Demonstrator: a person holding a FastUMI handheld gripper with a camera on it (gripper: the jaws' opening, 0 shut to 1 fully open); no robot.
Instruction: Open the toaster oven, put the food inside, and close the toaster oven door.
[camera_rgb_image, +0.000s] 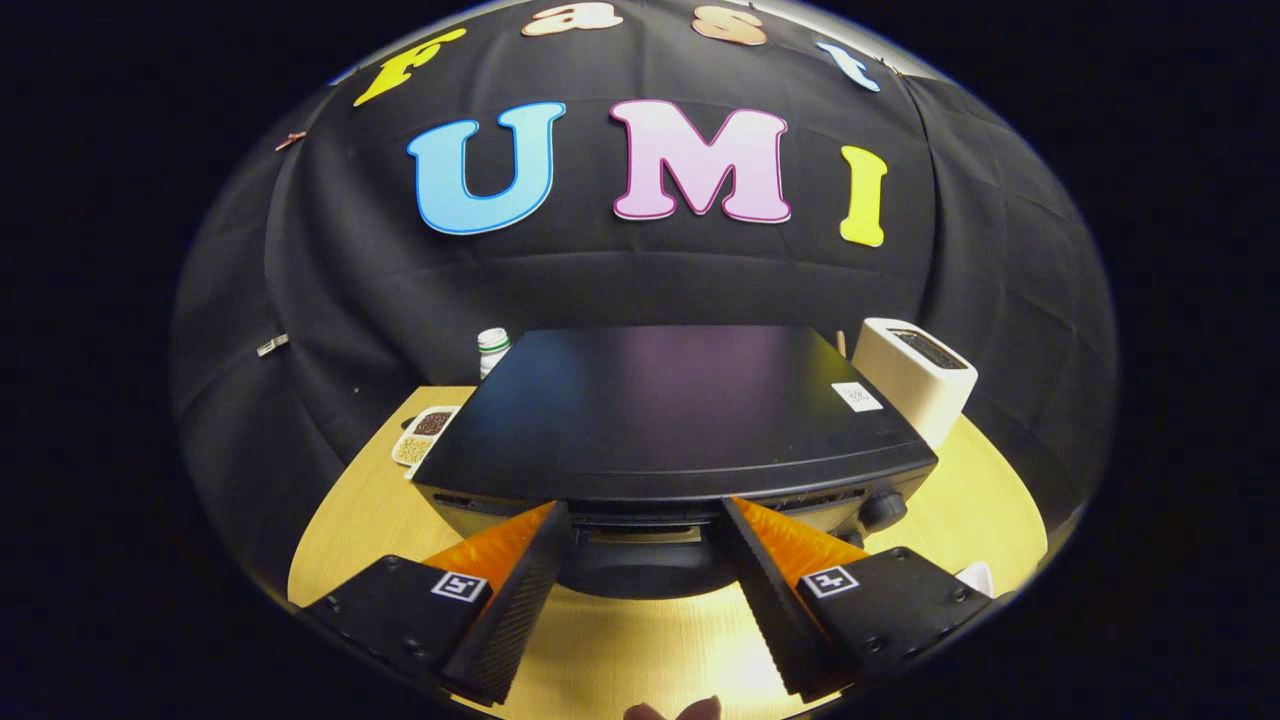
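The black toaster oven (680, 410) stands on the wooden table (350, 520), seen from above and in front, with its flat top towards me. My gripper (645, 510) is open, and its fingertips (548, 530) sit at the oven's upper front edge. Between the fingers shows a dark rounded part of the oven's front (640, 570), which looks like the door handle; nothing is gripped. The door's face is hidden by the steep angle. A round knob (885, 508) sits at the front right corner. A white divided dish of brown and tan food (425, 435) lies left of the oven.
A white toaster (915, 375) stands behind the oven on the right. A small bottle with a green and white cap (492, 348) stands behind it on the left. A white object (978, 577) peeks out beside the right finger. The booth's black cloth wall closes the back.
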